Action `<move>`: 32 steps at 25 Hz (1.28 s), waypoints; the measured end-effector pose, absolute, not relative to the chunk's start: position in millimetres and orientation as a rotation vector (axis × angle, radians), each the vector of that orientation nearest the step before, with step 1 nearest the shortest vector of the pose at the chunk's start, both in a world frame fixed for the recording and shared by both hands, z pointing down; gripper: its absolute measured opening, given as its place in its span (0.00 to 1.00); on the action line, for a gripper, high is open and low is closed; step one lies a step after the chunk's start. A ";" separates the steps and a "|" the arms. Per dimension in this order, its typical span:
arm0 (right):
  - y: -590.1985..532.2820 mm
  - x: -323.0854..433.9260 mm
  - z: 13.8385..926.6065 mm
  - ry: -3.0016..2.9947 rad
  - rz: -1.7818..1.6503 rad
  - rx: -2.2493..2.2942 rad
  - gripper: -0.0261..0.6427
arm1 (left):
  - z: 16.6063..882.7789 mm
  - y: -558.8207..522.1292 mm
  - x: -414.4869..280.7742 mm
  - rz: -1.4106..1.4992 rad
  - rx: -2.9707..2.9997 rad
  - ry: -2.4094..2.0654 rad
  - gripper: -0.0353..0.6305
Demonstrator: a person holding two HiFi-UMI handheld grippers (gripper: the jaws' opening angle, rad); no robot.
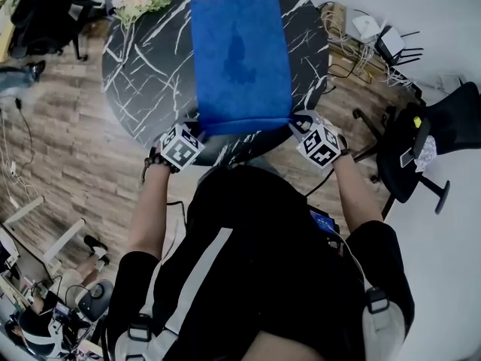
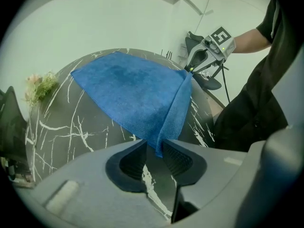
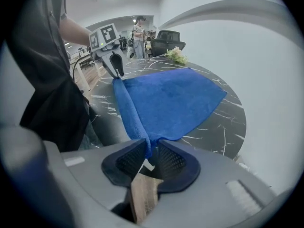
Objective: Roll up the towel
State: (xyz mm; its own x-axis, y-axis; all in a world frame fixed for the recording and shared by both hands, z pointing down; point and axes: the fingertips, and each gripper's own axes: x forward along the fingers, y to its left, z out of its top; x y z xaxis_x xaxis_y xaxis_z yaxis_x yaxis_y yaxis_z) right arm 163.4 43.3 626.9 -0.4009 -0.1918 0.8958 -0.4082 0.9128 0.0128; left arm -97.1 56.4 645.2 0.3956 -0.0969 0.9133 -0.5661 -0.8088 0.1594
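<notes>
While the blue towel (image 1: 240, 59) lies spread on the round marble-patterned table (image 1: 143, 74), its near edge hangs at the table's rim between both claws. The left gripper (image 2: 154, 156) and right gripper (image 3: 149, 156) each stand slightly spread, a near corner loose between the pads, not pinched. The roll looks barely begun. Next, both corners likely need a firm pinch before the edge is turned over, away from the person.

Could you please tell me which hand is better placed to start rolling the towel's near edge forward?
Neither left nor right leads, I'd judge: the left tool and the right tool each have a near corner of the towel between slightly parted jaws at the table edge. Use both together.
</notes>
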 end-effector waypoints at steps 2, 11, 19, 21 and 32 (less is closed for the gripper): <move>37.5 165.7 626.3 -1.983 0.246 0.458 0.18 | 642.2 51.0 -101.0 1.399 2.211 -0.610 0.24; 24.7 167.6 624.1 -1.969 0.186 0.564 0.23 | 637.0 46.3 -113.1 1.410 2.184 -0.724 0.22; 31.7 161.3 607.0 -2.044 0.141 0.559 0.36 | 622.1 55.4 -99.3 1.342 2.262 -0.745 0.21; 37.4 156.7 599.2 -2.085 0.108 0.546 0.32 | 617.1 60.0 -90.2 1.315 2.295 -0.720 0.20; 75.5 153.0 631.8 -2.027 0.053 0.352 0.22 | 644.6 85.4 -67.4 1.434 2.340 -0.610 0.24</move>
State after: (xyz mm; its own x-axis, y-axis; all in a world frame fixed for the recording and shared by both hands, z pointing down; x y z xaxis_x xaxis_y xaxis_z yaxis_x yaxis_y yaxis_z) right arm 153.0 75.5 631.8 -0.4256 -0.2245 0.8766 -0.2698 0.9562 0.1139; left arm -67.4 85.4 644.6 0.4019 -0.1863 0.8965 -0.5167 -0.8545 0.0541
